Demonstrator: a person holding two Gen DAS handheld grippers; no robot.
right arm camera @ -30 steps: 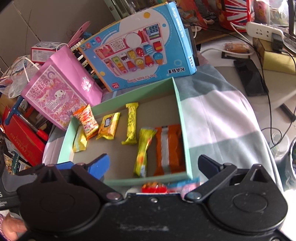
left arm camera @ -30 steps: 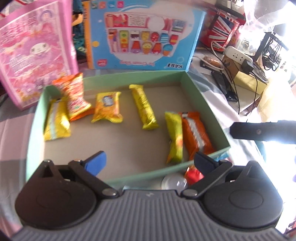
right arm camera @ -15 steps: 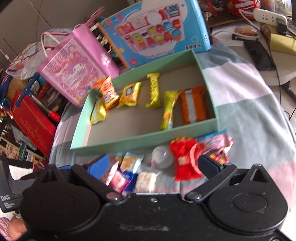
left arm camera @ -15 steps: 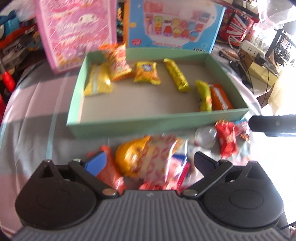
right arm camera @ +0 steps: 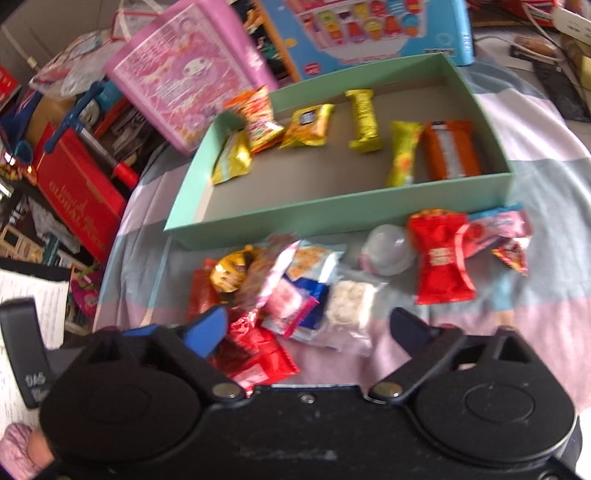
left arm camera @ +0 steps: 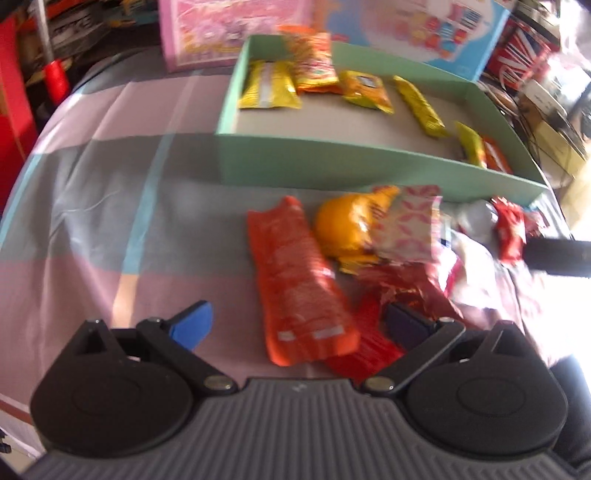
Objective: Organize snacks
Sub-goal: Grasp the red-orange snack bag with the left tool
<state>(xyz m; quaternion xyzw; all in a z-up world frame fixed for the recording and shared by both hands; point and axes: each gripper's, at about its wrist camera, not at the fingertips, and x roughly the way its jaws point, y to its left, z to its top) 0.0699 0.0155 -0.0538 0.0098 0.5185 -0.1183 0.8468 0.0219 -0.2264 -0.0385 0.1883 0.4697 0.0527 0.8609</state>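
A mint-green box (left arm camera: 332, 162) (right arm camera: 332, 210) holds several yellow and orange snack packs. Loose snacks lie in a pile in front of it. A long orange pack (left arm camera: 299, 280) lies between the fingers of my open, empty left gripper (left arm camera: 295, 321). An orange round snack (left arm camera: 343, 229) and a pink-white pack (left arm camera: 410, 225) lie beyond it. My right gripper (right arm camera: 310, 328) is open and empty above a red pack (right arm camera: 258, 354), pink and white packs (right arm camera: 347, 302), a clear cup (right arm camera: 388, 247) and a red bag (right arm camera: 439, 254).
A pink gift bag (right arm camera: 184, 85) and a blue toy box (right arm camera: 369, 29) stand behind the green box. Red boxes and clutter (right arm camera: 74, 192) sit off the table's left edge. The striped cloth (left arm camera: 92, 221) left of the pile is bare. The right gripper's black finger (left arm camera: 557, 254) shows at right.
Both grippers have pulled back and down from over the box towards the loose snack pile. The left one now has the orange pack between its fingers. Both stay open.
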